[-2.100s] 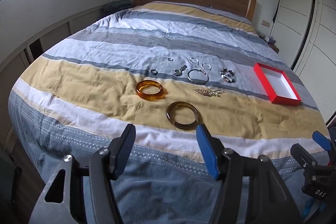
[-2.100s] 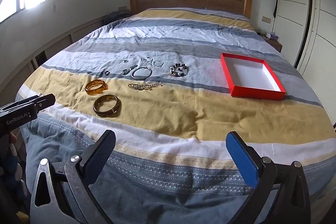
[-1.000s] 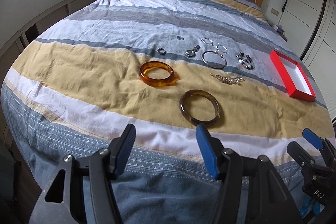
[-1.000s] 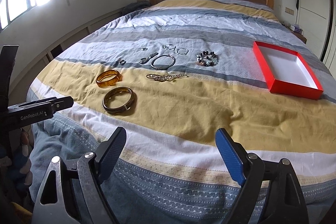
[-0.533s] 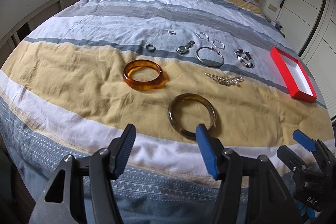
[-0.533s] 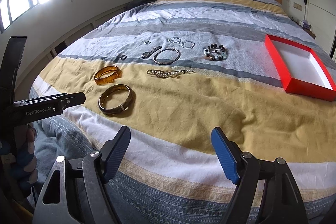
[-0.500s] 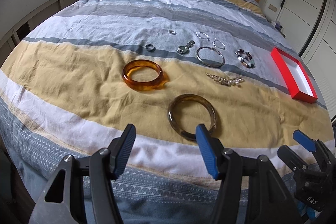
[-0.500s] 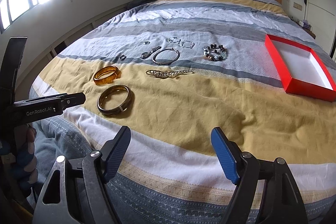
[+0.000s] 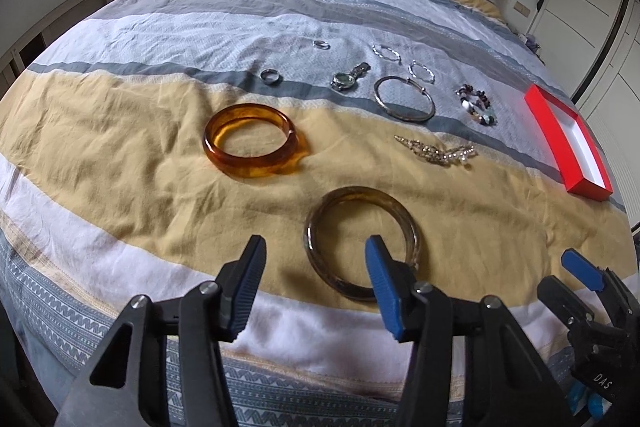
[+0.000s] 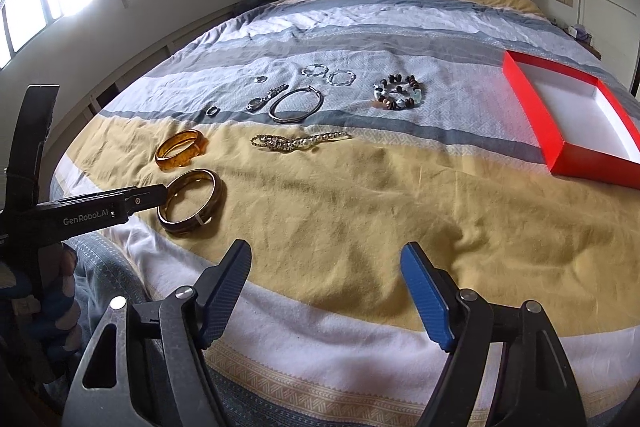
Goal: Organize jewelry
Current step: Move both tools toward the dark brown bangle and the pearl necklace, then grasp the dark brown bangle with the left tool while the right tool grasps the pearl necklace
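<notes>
Left tool is hovering spread over the dark bangle on the bed. Right tool is also gaping, holding nothing.

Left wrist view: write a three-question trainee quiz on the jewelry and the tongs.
1. True or false: the red box holds jewelry.
2. Which bangle lies nearest the left tongs? A) amber bangle B) dark bangle
3. Fill in: the right tongs are ____ and grip nothing.

Key: 1 false, it looks empty; 2 B; 3 open.
</notes>
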Motion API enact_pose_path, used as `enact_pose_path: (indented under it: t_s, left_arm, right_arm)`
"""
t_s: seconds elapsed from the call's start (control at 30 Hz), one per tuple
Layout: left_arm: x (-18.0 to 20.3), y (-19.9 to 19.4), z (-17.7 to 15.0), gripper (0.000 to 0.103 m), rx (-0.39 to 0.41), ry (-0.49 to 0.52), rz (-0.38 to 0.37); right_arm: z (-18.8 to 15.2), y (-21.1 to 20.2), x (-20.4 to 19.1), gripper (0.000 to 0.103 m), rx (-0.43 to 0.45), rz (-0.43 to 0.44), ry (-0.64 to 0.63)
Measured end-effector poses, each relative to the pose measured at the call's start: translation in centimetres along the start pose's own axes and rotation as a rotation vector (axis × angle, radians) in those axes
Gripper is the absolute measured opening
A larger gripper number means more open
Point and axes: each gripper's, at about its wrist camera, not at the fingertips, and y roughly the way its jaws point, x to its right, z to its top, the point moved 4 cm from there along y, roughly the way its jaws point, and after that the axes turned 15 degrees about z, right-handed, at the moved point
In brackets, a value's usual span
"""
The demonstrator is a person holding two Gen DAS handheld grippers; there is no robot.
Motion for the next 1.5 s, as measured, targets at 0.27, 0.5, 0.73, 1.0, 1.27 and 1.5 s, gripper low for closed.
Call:
enact_pose_path:
  t_s: [0.27,0.5,0.73,1.0,1.27,1.5]
  left_arm:
    - [0.5,1.5,-0.1,0.043,-0.029,0.004,-0.014]
    - [0.7,3.0,-0.1,0.036,-0.058,-0.004,-0.032]
    - [0.7,4.1,-0.1,0.021,-0.077,-0.012,-0.053]
    - [0.0,4.2,0.1,0.009,-0.074,-0.041,-0.099]
    - [-0.6,3.9,0.4,0.009,-0.053,-0.063,-0.118]
    - [-1.0,4.1,0.4,0.009,-0.058,-0.072,-0.145]
  right_arm:
    - [0.3,0.9,0.4,0.076,-0.008,0.016,0.003]
    - [1.0,2.2,0.3,0.071,-0.021,0.057,0.006]
    - [1.6,3.9,0.2,0.067,-0.042,0.093,0.018]
    - [2.8,6.9,-0.8,0.064,-0.076,0.150,0.011]
    - [4.7,9.4,-0.8,0.062,-0.086,0.235,0.067]
    - [6.2,11.0,1.0,0.055,-0.052,0.300,0.223]
